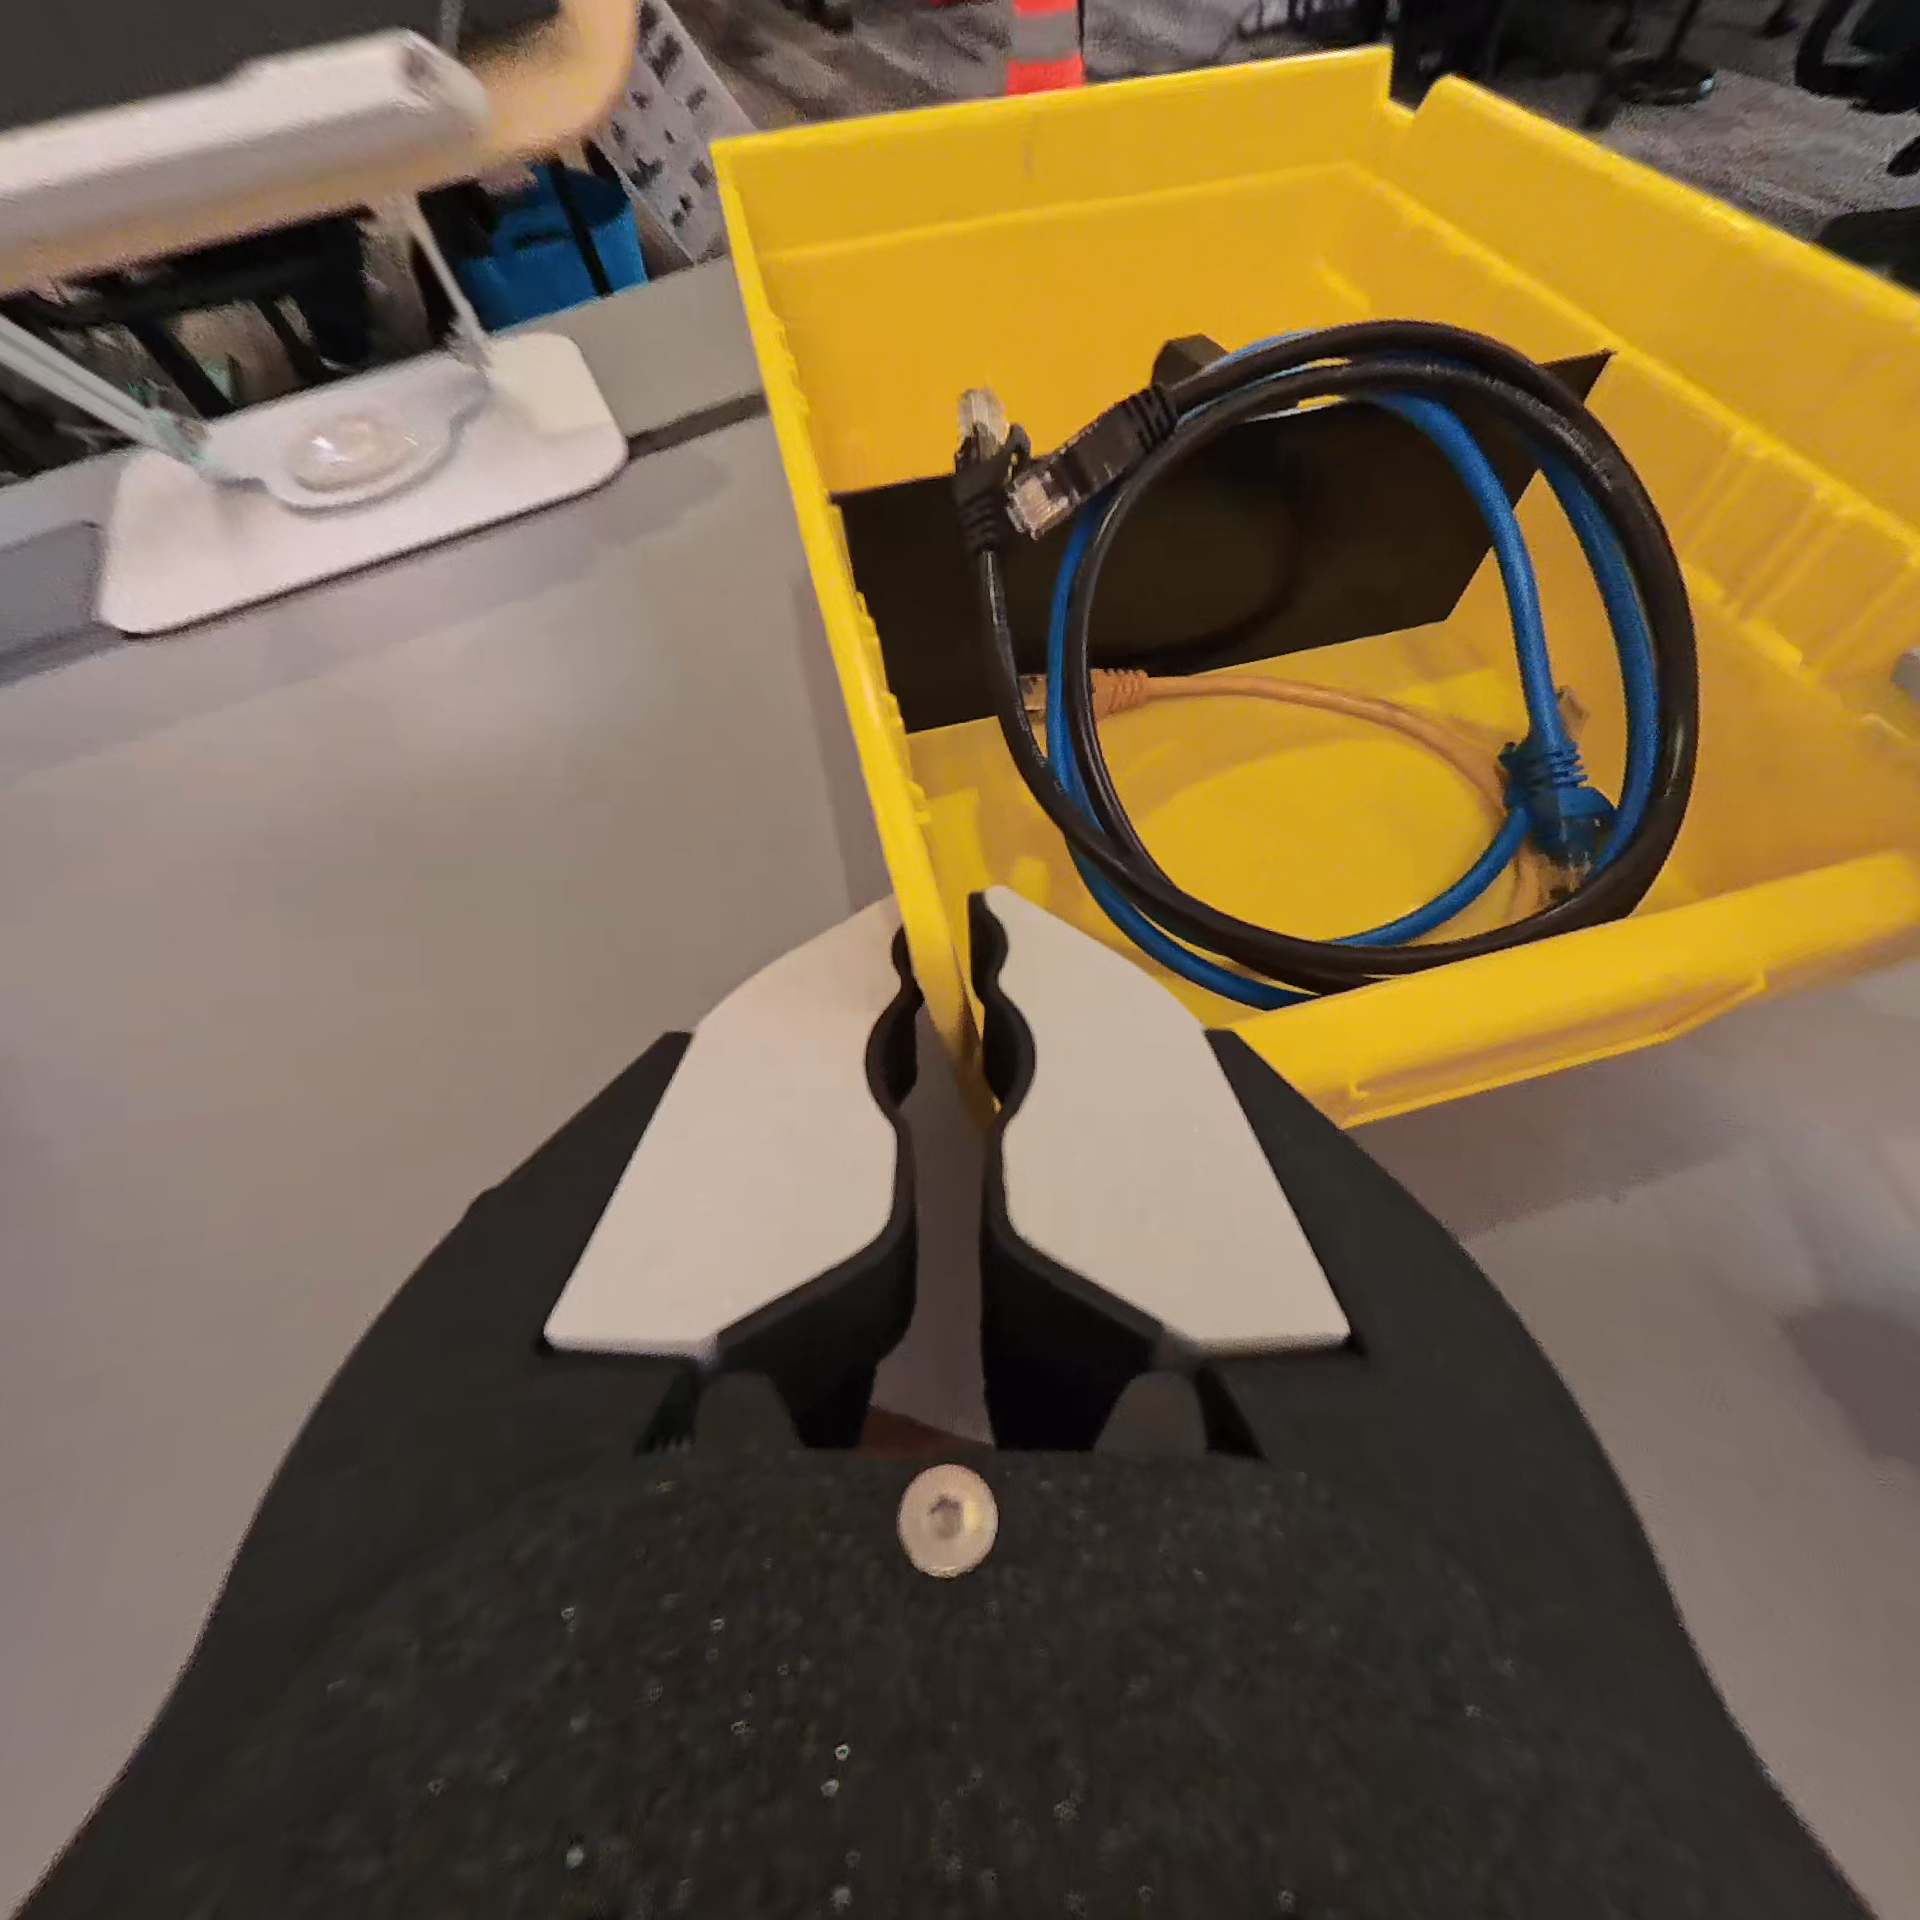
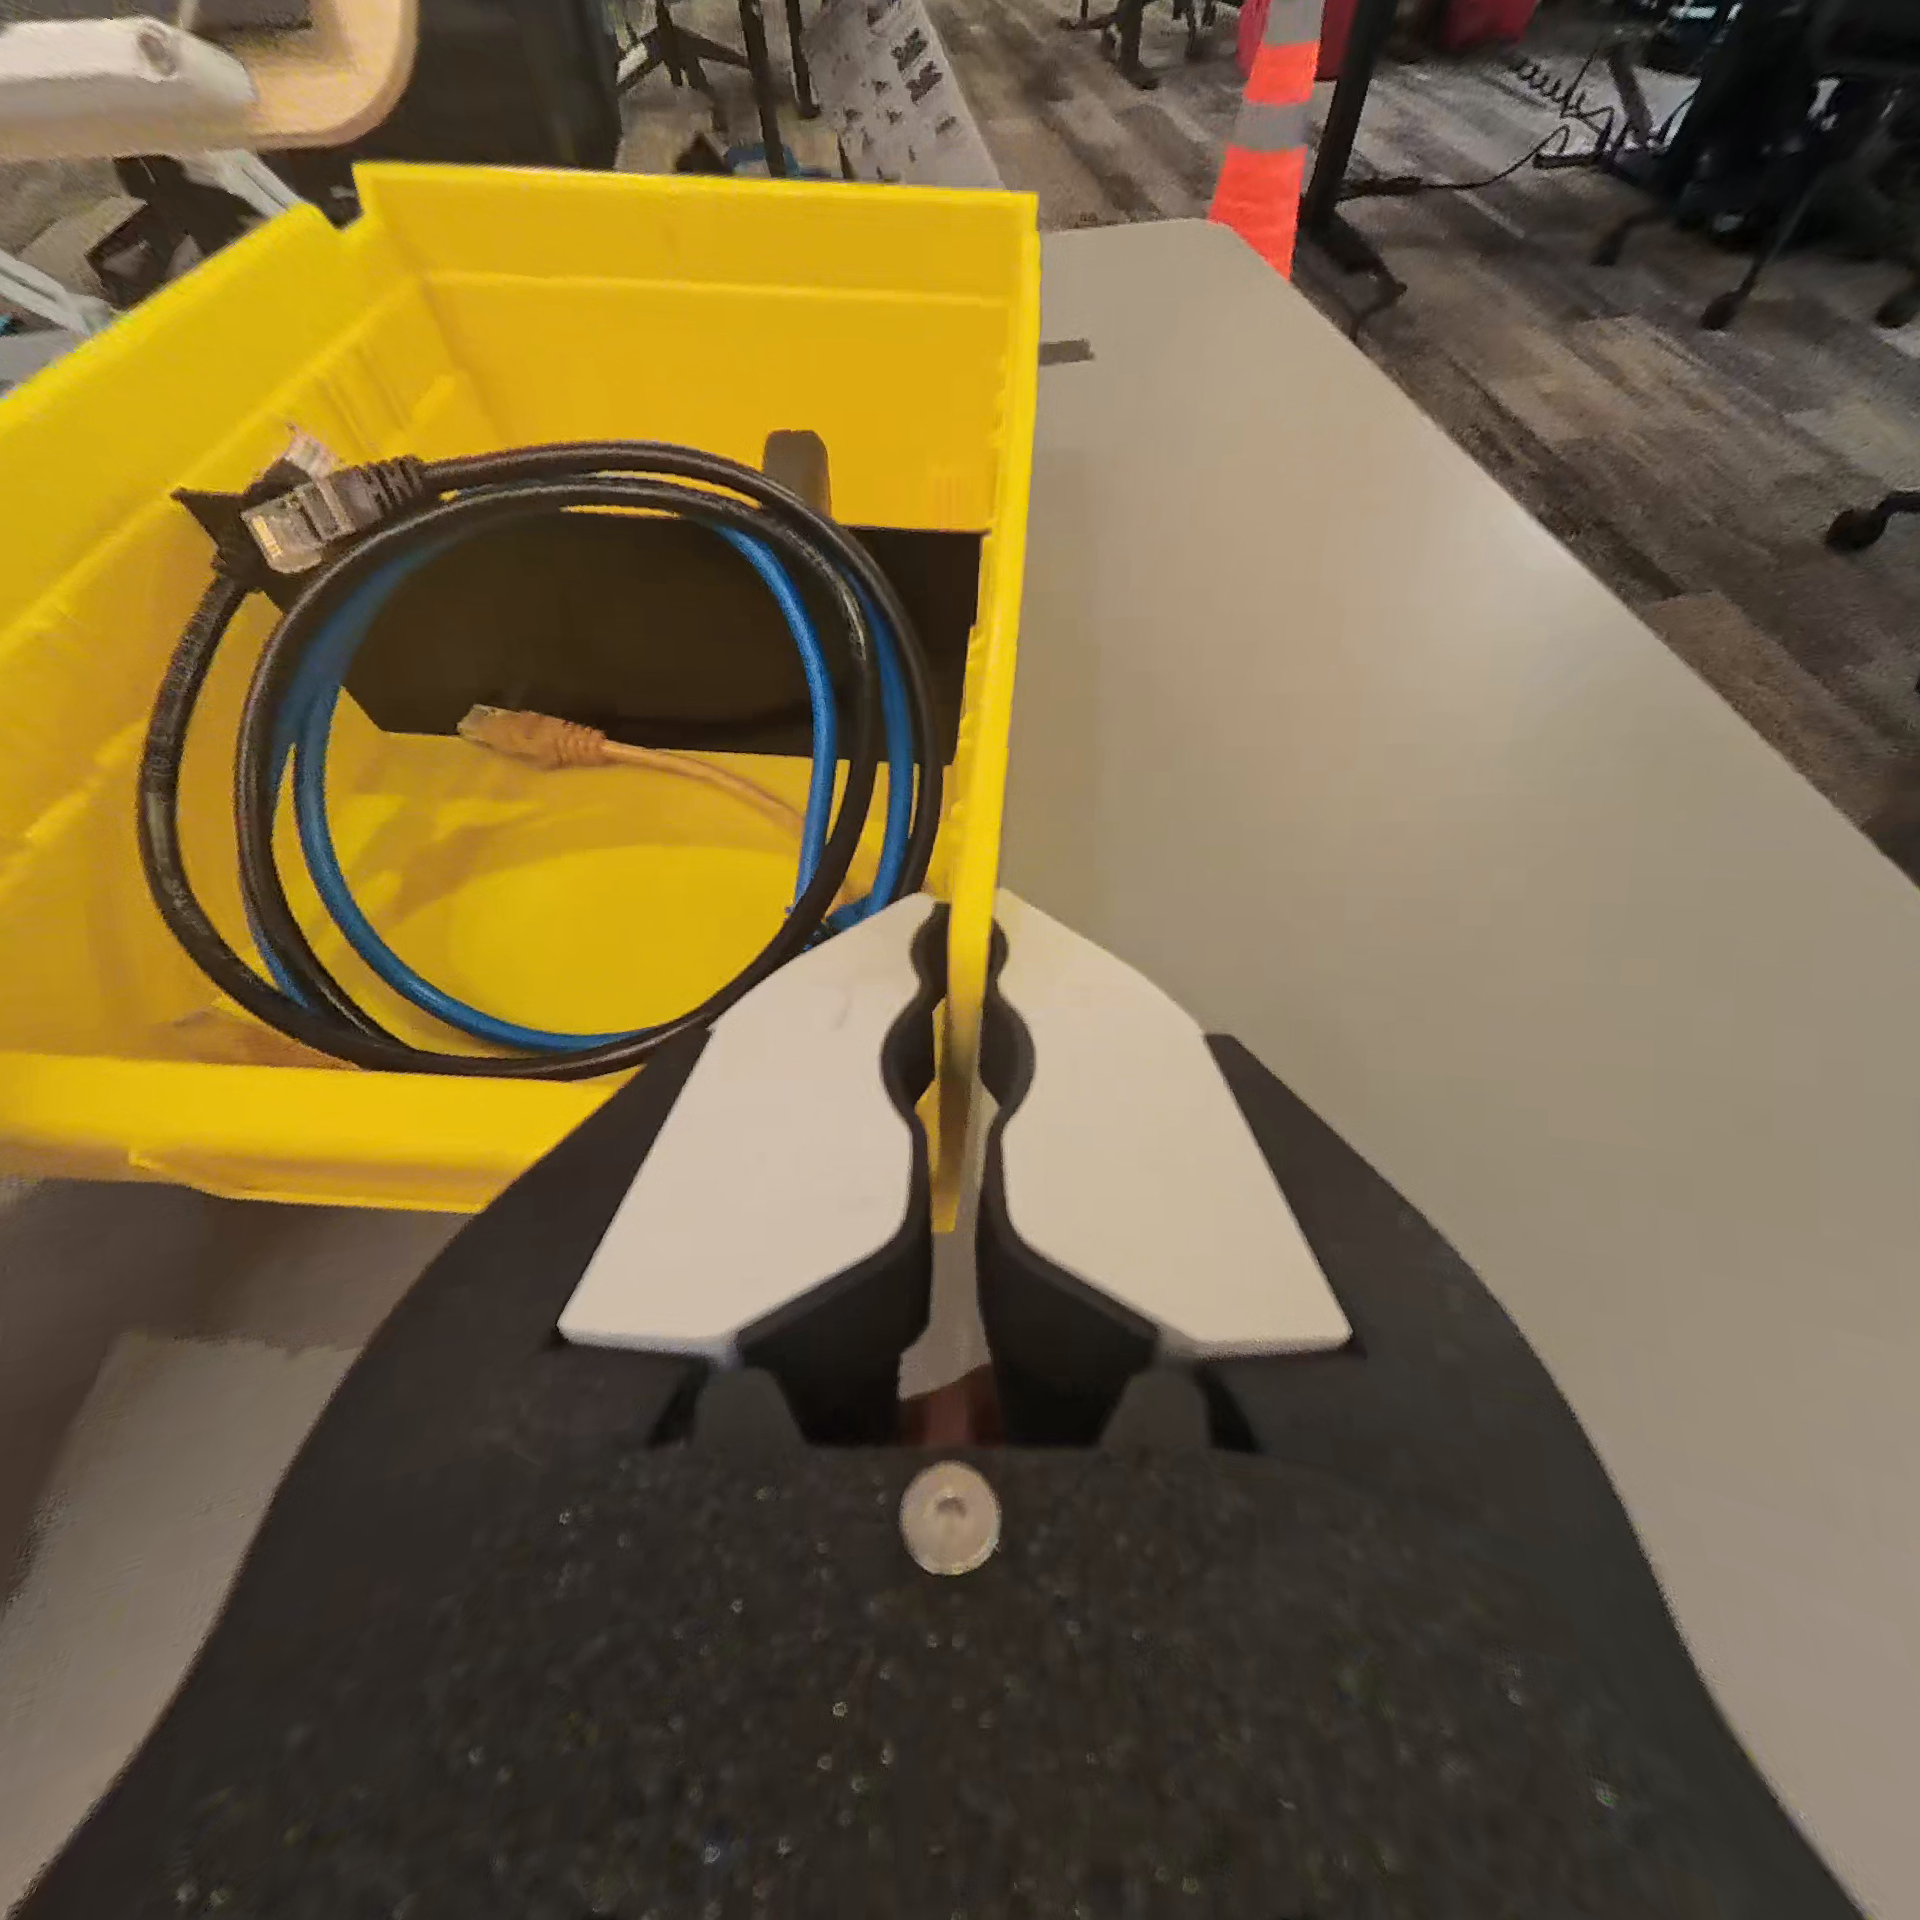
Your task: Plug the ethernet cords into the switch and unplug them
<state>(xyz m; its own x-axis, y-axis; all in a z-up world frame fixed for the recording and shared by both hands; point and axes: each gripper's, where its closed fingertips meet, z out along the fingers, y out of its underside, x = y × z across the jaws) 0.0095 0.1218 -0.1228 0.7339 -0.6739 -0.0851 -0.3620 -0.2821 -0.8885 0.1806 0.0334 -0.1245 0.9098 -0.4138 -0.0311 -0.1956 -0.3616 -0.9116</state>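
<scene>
A yellow plastic bin [image 1: 1039, 312] [image 2: 675, 343] sits on a grey table. In it lie a coiled black ethernet cord [image 1: 1652, 582] [image 2: 187, 748], a blue cord [image 1: 1070, 644] [image 2: 821, 686] and an orange cord [image 1: 1299, 707] [image 2: 551, 740], over a black flat box [image 1: 1226, 540] [image 2: 623, 623] that may be the switch. My left gripper [image 1: 940, 935] is shut on the bin's left wall near its front corner. My right gripper [image 2: 964, 935] is shut on the bin's right wall near its front corner.
A white lamp-like stand with a flat base [image 1: 353, 488] stands on the table left of the bin. The grey table [image 2: 1403, 831] extends right of the bin. An orange cone [image 2: 1268, 135] and chair legs are on the floor beyond. The grippers' ends are close to 20 cm from one another.
</scene>
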